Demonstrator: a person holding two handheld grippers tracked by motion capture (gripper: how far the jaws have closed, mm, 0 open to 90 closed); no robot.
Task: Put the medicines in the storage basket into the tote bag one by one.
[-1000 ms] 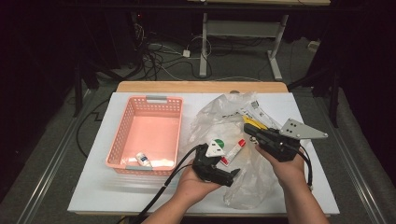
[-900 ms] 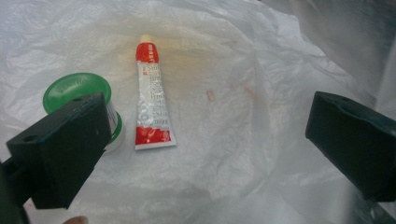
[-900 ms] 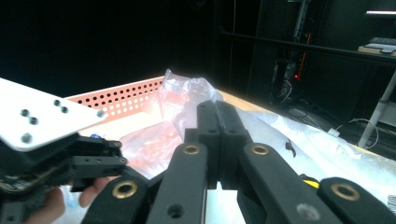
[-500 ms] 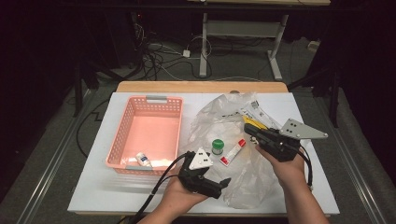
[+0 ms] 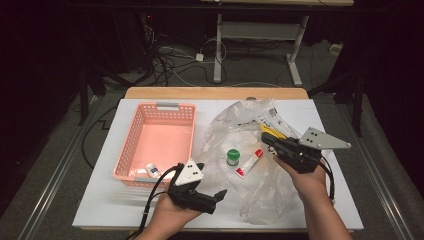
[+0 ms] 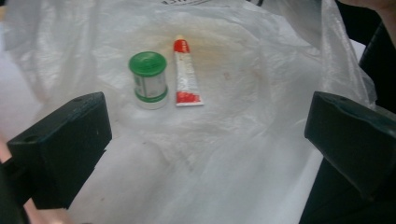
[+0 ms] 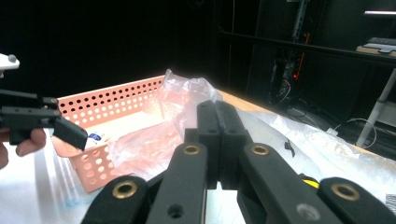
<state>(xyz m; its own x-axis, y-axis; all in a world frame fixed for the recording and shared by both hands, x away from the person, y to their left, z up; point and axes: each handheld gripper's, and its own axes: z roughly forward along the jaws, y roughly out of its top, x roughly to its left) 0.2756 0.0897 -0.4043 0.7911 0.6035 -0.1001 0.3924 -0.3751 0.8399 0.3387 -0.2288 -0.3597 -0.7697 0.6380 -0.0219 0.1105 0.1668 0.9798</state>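
The plastic bag (image 5: 250,165) lies spread over the right half of the table (image 5: 100,210), with a green-capped jar (image 5: 232,157) and a red-and-white tube (image 5: 249,163) side by side at its middle. The right gripper (image 5: 267,138) has its jaws closed on the bag's far right part. The left gripper (image 5: 217,196) hovers near the table's front edge, jaws wide apart and empty. A pink basket (image 5: 130,145) sits on the left half.

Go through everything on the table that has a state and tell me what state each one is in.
left gripper: open, holding nothing
right gripper: shut on plastic bag
plastic bag: crumpled, spread on the table
green-capped jar: upright, capped, on the bag
red-capped tube: lying flat, capped
pink basket: upright, one small bottle inside
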